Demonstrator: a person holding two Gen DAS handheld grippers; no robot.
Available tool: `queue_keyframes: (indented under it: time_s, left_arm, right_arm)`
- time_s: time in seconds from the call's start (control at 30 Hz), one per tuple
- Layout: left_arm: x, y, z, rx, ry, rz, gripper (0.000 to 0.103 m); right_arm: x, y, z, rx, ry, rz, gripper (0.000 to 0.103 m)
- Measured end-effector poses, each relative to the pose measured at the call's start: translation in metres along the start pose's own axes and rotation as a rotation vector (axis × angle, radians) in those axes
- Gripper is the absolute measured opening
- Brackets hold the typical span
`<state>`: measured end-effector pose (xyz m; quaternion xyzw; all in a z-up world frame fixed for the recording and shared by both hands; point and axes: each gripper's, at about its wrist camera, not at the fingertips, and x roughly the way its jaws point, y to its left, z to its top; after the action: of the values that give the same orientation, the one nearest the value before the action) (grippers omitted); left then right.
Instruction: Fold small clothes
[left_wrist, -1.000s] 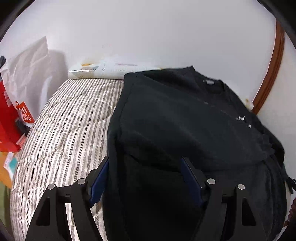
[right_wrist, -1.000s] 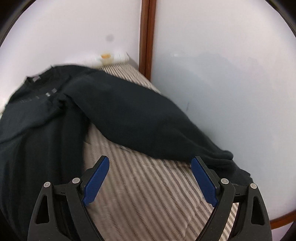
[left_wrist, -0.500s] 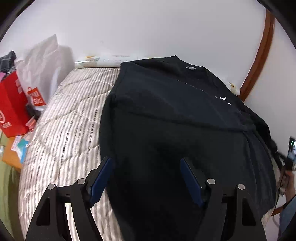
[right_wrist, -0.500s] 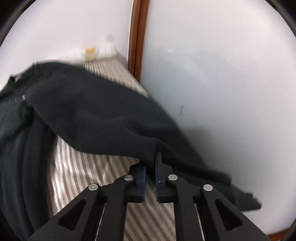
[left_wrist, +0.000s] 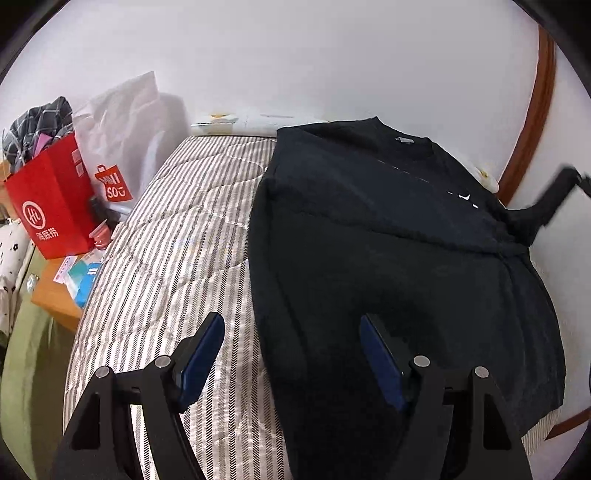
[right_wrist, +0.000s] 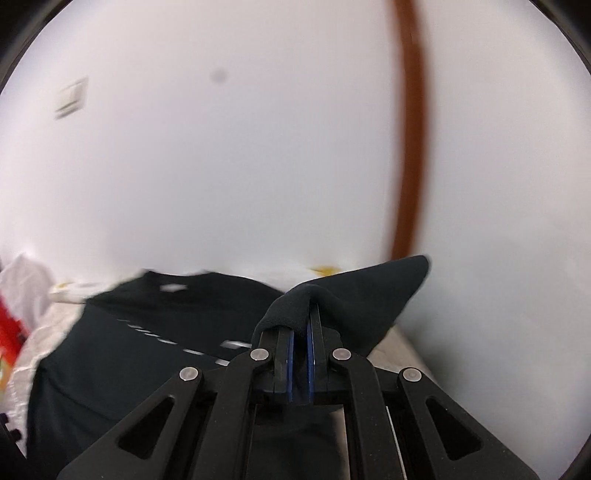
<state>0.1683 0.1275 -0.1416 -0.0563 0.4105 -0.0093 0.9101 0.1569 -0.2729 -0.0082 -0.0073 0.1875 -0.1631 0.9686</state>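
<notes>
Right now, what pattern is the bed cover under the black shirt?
Thin brown-and-white stripes on the bed cover, clearest in the left wrist view.

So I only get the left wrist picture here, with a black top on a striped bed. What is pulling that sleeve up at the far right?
Observer: The right gripper; its jaws are shut on the sleeve of the black sweatshirt.
Operator: Is cloth really between the jaws?
Observer: Yes, the fabric drapes over both fingertips.
Operator: Anything on the wall over there?
Observer: A small blurred plate, high on the left.
</notes>
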Motion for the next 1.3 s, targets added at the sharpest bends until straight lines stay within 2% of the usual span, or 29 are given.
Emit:
queue_keyframes:
  time_s: [0.1,0.17,0.3,0.37,0.4,0.47,0.53,0.6,0.7,0.8,0.87,0.97,1.07,1.13,1.2,1.27,1.3]
  left_arm:
    - [0.000,0.000,0.001,-0.005,-0.001,-0.001,0.073]
    - [0.001,0.000,0.002,-0.006,0.000,-0.003,0.073]
    - [0.004,0.000,0.004,-0.003,0.008,-0.009,0.073]
    - [0.005,0.000,0.004,0.002,0.010,-0.013,0.073]
    - [0.005,0.000,0.004,0.003,0.010,-0.015,0.073]
    - [0.008,0.001,0.004,0.000,0.014,-0.023,0.073]
    - [0.009,0.001,0.003,-0.006,0.019,-0.039,0.073]
    - [0.010,0.001,0.003,-0.012,0.016,-0.055,0.073]
    - [0.008,0.003,0.004,-0.022,0.005,-0.069,0.073]
    - [0.007,0.007,0.005,-0.039,-0.005,-0.077,0.073]
    - [0.009,0.010,0.006,-0.046,-0.004,-0.072,0.074]
    - [0.015,0.013,0.003,-0.043,0.015,-0.042,0.074]
    - [0.019,0.016,0.000,-0.047,0.039,-0.035,0.074]
    - [0.018,0.018,-0.001,-0.047,0.041,-0.033,0.074]
    - [0.018,0.020,-0.002,-0.047,0.041,-0.028,0.074]
    - [0.016,0.022,-0.002,-0.050,0.036,-0.033,0.074]
    - [0.014,0.024,-0.002,-0.052,0.032,-0.037,0.074]
  right_arm:
    - [0.015,0.070,-0.003,-0.106,0.004,0.071,0.007]
    - [0.035,0.111,-0.018,-0.176,0.029,0.101,0.007]
    - [0.096,0.156,-0.056,-0.213,0.173,0.088,0.010]
    - [0.121,0.156,-0.072,-0.180,0.280,0.098,0.016]
    - [0.118,0.149,-0.081,-0.159,0.321,0.126,0.029]
    - [0.118,0.143,-0.092,-0.129,0.396,0.196,0.046]
    - [0.102,0.133,-0.096,-0.137,0.374,0.236,0.055]
    - [0.069,0.114,-0.095,-0.155,0.284,0.239,0.068]
    - [0.035,0.068,-0.088,-0.122,0.178,0.184,0.073]
    - [0.047,0.025,-0.085,-0.067,0.210,0.092,0.073]
    - [0.069,-0.002,-0.087,0.001,0.265,0.048,0.073]
    - [0.108,-0.035,-0.094,0.144,0.344,0.085,0.073]
    - [0.142,-0.047,-0.100,0.244,0.412,0.136,0.072]
    - [0.160,-0.043,-0.102,0.279,0.434,0.162,0.064]
    - [0.161,-0.027,-0.099,0.253,0.409,0.141,0.024]
    - [0.144,-0.018,-0.088,0.223,0.357,0.164,0.015]
    - [0.132,-0.012,-0.082,0.220,0.317,0.187,0.014]
